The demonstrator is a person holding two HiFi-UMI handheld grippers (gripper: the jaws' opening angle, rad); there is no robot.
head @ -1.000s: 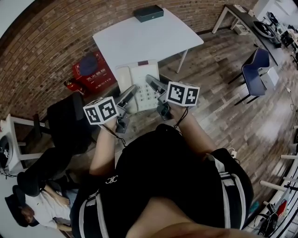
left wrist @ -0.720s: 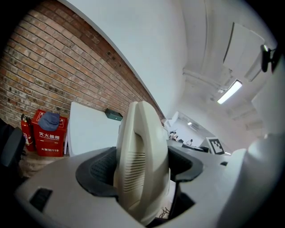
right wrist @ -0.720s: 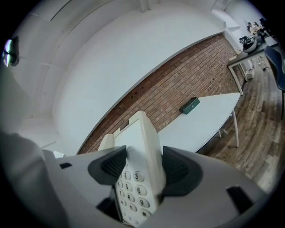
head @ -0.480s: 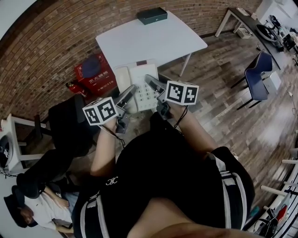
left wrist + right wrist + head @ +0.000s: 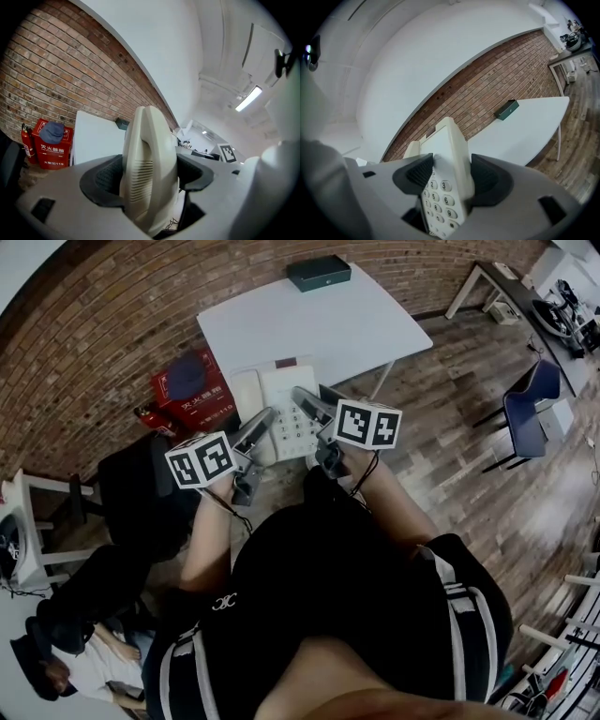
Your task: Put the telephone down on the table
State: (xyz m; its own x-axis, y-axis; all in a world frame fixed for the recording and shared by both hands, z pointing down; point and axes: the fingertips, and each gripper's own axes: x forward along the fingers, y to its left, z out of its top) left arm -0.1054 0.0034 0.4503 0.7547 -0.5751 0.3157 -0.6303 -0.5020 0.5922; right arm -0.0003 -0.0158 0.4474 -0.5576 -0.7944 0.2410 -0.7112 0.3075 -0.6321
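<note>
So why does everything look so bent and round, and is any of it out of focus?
Head view: a wide lens bows the white rectangular table and red brick wall, with dark corners. Left gripper view: the cream plastic telephone is very close and looms large; a ceiling strip light shines bright white. Right gripper view: the wall curves into an arc; the telephone's digits read clearly.

telephone [image 5: 281, 385]: sides hidden under left tongs [image 5: 265, 418], right tongs [image 5: 302, 397] | table [image 5: 309, 320]: near edge covered

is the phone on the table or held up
Held up: left gripper and right gripper clamp the telephone, off the table.
</note>
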